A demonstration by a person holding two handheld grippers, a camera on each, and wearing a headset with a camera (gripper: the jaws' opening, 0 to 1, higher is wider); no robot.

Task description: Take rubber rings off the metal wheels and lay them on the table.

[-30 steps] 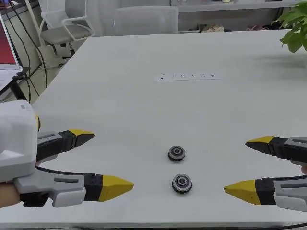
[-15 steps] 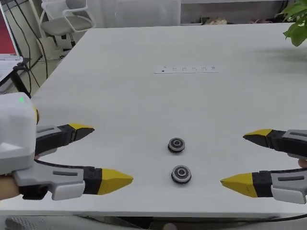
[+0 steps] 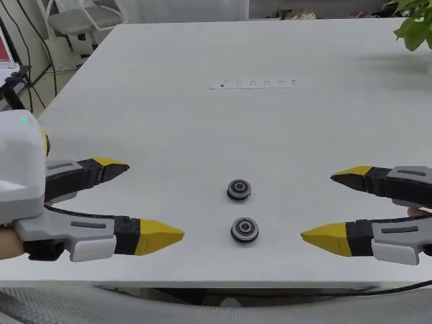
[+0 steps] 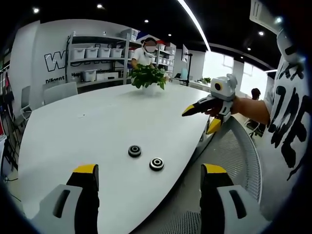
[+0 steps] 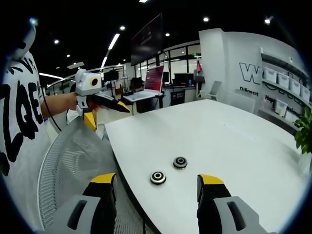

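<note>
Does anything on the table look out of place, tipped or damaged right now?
Nothing stands out. The near wheel and far wheel lie flat and apart on the table. The left gripper and right gripper flank them, open, touching neither.

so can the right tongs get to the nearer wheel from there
Probably yes: the right tongs are open, and only bare table lies between them and the nearer wheel; the other wheel sits apart.
</note>
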